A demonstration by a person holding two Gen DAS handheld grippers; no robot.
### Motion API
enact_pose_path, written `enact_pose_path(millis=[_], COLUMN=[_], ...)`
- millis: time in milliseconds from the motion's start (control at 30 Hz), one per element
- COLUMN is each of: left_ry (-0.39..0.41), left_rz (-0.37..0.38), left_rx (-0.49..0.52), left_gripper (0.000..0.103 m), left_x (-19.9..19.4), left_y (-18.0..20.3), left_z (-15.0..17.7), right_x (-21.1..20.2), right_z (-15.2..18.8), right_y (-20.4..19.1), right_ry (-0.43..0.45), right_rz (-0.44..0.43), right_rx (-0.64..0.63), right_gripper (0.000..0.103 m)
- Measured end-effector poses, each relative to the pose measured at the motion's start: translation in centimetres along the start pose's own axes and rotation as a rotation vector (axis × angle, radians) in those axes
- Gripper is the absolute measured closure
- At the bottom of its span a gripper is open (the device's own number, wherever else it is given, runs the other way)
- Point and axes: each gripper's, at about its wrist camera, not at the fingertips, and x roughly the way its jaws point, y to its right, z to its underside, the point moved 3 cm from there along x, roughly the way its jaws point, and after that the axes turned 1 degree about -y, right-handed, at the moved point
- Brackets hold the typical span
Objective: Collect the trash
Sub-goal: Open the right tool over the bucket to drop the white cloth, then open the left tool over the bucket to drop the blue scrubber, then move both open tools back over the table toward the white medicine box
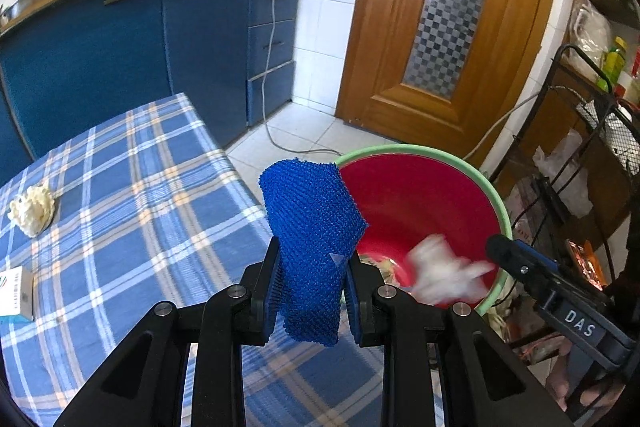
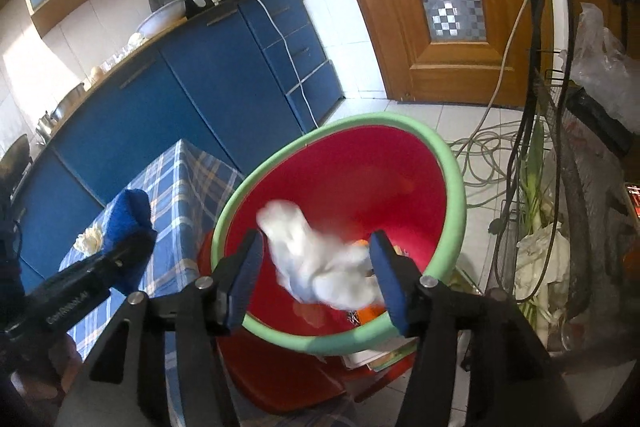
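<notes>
My left gripper is shut on a blue knitted cloth and holds it above the table's right edge; it also shows in the right wrist view. My right gripper is open above the red bin with a green rim. A blurred white tissue wad is in the air between its fingers, over the bin's inside. The wad and bin show in the left wrist view too. Another crumpled tissue lies on the blue plaid table.
A small white box sits at the table's left edge. Blue cabinets stand behind, a wooden door at right. A black wire rack with bags stands right of the bin. Cables lie on the floor.
</notes>
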Motion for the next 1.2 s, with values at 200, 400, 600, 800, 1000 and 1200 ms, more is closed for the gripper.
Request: enact_pose_path(millis=[200, 400, 600, 800, 1000, 1200], left_ry=[-0.004, -0.010, -0.006, 0.016, 0.018, 0.020], left_rz=[0.003, 0.007, 0.006, -0.012, -0.016, -0.018], left_rx=[0.027, 0.060, 0.086, 0.089, 0.081, 0.060], left_gripper=[0.075, 0.073, 0.063, 0.043, 0.043, 0.043], left_x=[0.7, 1.7, 2.2, 1.9, 1.6, 1.1], left_y=[0.9, 2.1, 3.0, 3.3, 2.9, 2.3], left_z=[-0.4, -1.0, -1.7, -2.1, -1.9, -1.5], right_x=[-0.9, -1.9, -2.7, -2.9, -3.1, -3.2], right_z=[-0.4, -0.6, -1.0, -0.9, -0.9, -1.0], right_y=[0.4, 0.8, 1.1, 1.4, 1.5, 1.3], right_ry=[0.028, 0.056, 0.083, 0.083, 0.085, 0.083], right_rz=[0.007, 0.015, 0.022, 0.026, 0.026, 0.023], right_rx=[0.008, 0.016, 0.026, 0.029, 0.034, 0.030], right_gripper=[0.042, 0.040, 0.040, 0.039, 0.039, 0.039])
